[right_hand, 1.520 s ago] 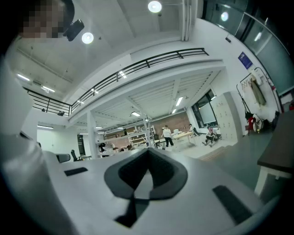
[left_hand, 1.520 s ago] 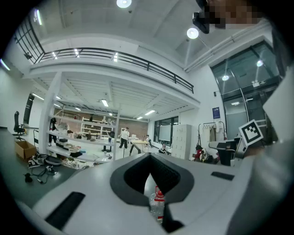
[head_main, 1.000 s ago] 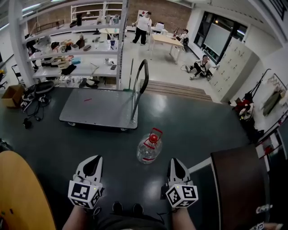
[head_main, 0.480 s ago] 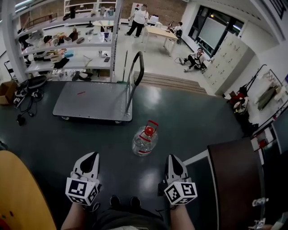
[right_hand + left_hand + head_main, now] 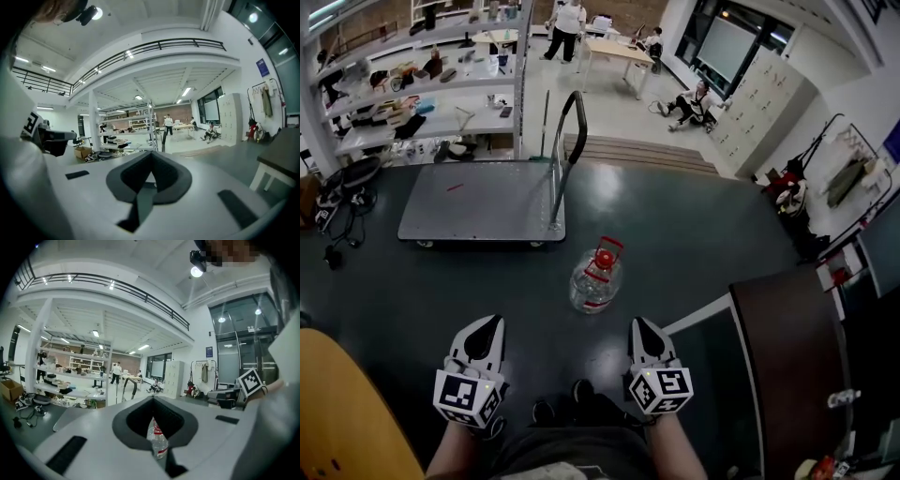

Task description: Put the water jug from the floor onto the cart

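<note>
Head cam is looking steeply down from above onto the floor (image 5: 694, 244), with the left gripper (image 5: 487, 324) and right gripper (image 5: 638, 326) poking in at the bottom edge. Each gripper cam is riding low, peering nearly level along its own jaws. All three are catching the cart (image 5: 478, 202); the head and left gripper views are both catching the jug (image 5: 594, 279).

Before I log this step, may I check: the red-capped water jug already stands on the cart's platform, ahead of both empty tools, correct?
Not quite: the water jug is not on the cart; it stands on the floor near the cart's handle end, as the head view shows. It is red-capped and ahead of the empty left tool and right tool.
</note>
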The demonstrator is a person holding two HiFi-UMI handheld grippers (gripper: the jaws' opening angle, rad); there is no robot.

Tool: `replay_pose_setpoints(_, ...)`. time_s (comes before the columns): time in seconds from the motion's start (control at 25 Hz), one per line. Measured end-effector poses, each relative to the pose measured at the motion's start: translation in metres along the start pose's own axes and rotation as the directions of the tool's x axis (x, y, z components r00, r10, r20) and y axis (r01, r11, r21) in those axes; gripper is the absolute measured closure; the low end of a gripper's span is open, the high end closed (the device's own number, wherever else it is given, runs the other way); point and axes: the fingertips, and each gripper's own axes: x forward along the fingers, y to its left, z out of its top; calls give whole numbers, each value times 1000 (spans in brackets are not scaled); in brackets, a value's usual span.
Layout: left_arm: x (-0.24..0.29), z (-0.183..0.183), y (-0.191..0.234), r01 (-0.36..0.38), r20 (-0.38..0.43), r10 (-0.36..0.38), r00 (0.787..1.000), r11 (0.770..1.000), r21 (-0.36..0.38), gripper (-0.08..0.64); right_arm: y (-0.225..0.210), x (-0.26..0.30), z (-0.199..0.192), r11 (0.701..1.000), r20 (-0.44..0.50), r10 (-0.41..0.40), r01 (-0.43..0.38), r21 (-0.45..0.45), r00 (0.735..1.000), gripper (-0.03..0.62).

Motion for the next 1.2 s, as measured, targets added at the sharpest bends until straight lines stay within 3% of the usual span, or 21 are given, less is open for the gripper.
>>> replay_pose_setpoints(0.2, 30, 3, 12, -20, 3, 20, 1000, 999, 42, 552, -10, 41, 4, 1000, 33, 6, -6, 2, 999, 601)
replay_pose_setpoints(0.28, 45, 2, 19, -41, 0, 41, 999, 999, 24, 552, -16, 64, 8, 1000, 39, 11, -10, -18, 999, 601)
replay_pose_setpoints(0.4, 72, 1, 20, -55, -19, 55, 998, 998, -2, 552, -34, 100, 1, 1000, -24, 19, -19, -19, 1000, 601)
replay_pose_setpoints(0.52, 106, 3, 16, -48, -35, 50, 998, 998, 43, 552, -52, 141, -18, 999, -113, 50, -51, -3, 992, 590)
replay_pose_setpoints(0.64, 148, 11, 6, -33, -34, 36, 999, 997, 69, 552, -75, 175, -30, 998, -142, 58, -59, 4, 988, 588)
replay_pose_setpoints(0.76, 191, 11, -2, -21, -18, 22, 1000, 999, 32, 552, -100, 201, -35, 998, -162, 62, -58, 25, 985, 588)
replay_pose_setpoints(0.88, 225, 3, 6, -71, -75, 71, 995, 997, 10, 552, -121, 226, -39, 997, -189, 81, -77, 30, 979, 588)
replay_pose_setpoints(1.0, 252, -6, 14, -105, -101, 108, 989, 994, 36, 552, -139, 249, -47, 994, -225, 113, -112, 17, 968, 582)
replay_pose_setpoints(1.2, 286, -19, 35, -179, -109, 180, 978, 984, 17, 552, -161, 288, -77, 991, -277, 108, -125, -44, 955, 506)
